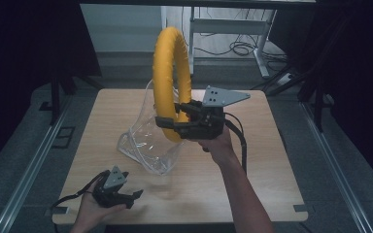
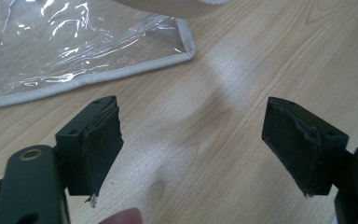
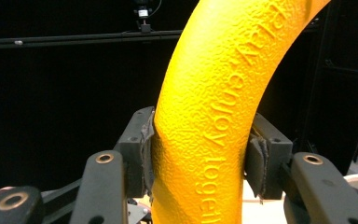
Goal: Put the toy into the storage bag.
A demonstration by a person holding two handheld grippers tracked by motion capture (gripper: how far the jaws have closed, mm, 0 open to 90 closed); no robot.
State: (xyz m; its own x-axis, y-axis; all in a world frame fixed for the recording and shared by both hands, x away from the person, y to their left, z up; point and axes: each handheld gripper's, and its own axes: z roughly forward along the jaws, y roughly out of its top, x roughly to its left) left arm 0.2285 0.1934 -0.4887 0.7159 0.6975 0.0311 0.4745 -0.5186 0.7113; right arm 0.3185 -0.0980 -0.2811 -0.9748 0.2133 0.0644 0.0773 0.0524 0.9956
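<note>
R gripper [image 1: 172, 121]: we pinch textured yellow foam ring [image 1: 171, 73], upright.
L gripper [image 1: 135, 195]: fingers spread, empty.
Risk: ring slips, snags clear plastic bag [image 1: 148, 143].

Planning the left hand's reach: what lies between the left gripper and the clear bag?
Only bare wooden table between the left gripper and the clear bag, per the left gripper view.

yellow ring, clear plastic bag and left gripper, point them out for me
yellow ring [image 1: 166, 48], high view, upper left arc.
clear plastic bag [image 2: 51, 51], left gripper view, crinkled clear panel above the grey hem.
left gripper [image 1: 135, 198], high view, between its open fingertips.
</note>
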